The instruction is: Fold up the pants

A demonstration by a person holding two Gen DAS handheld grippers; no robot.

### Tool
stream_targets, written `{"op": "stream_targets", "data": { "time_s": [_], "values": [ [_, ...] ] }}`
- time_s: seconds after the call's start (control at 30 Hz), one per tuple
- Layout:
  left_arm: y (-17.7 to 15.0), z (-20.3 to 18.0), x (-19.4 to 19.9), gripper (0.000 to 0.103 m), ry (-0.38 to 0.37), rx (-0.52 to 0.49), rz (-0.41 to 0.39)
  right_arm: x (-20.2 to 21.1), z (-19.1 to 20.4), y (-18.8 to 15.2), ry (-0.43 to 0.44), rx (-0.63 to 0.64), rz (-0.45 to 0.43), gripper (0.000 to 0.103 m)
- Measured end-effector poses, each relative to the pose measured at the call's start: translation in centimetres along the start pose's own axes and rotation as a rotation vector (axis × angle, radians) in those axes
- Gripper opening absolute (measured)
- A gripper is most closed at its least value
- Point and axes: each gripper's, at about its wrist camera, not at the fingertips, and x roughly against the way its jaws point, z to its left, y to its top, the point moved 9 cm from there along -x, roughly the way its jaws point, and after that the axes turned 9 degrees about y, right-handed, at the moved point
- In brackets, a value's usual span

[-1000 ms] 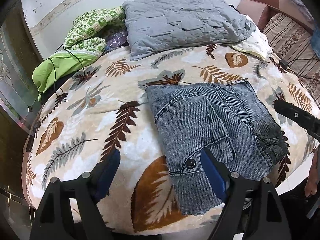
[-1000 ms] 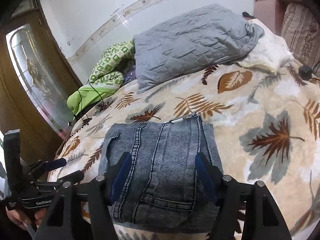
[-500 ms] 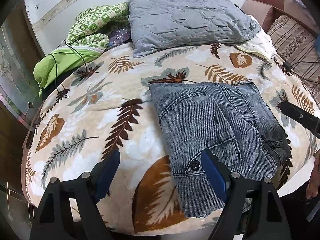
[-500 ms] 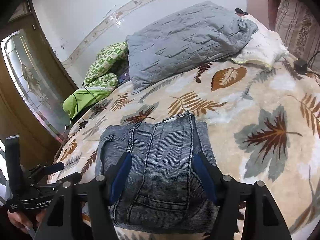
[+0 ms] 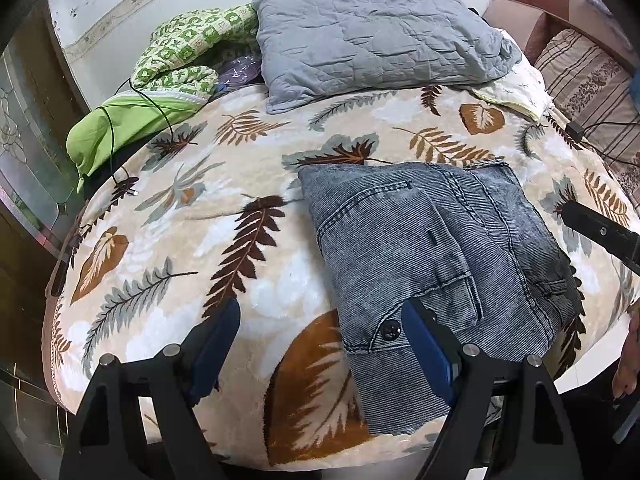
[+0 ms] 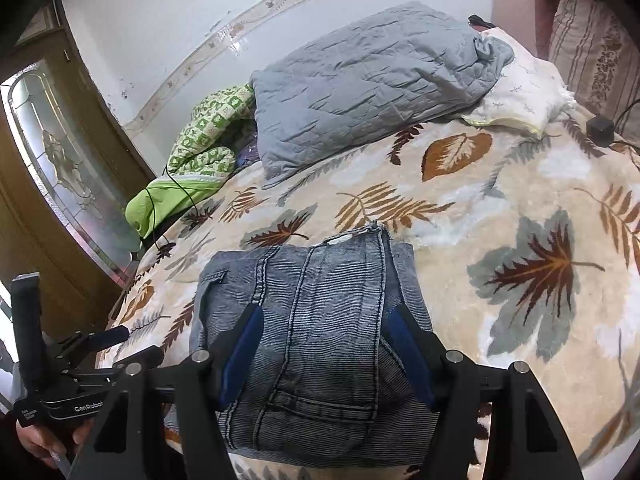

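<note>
The folded pants [image 5: 436, 264] lay on the bed [image 5: 192, 216] at 5 o'clock from the grey pillow [image 5: 372, 36]. The left hand-held gripper [image 5: 320, 344] and right hand-held gripper [image 6: 326, 354] hovered spread, pinching nothing.

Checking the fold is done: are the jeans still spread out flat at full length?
No, the jeans lie folded into a compact stack on the leaf-print blanket.

White lettering "GenRobot", cut off at its end, on the black body of the left gripper [image 6: 108, 350], at eight o'clock in the right wrist view, smaller label beside it too small to read
</note>
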Motion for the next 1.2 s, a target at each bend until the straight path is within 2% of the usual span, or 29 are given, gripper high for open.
{"op": "stream_targets", "data": {
  "time_s": [1.2],
  "values": [
    [0.0,-0.61,0.19,0.083,-0.005,0.0,-0.002,0.16,0.32,-0.09,0.001,0.002,-0.001,0.069]
  ]
}}
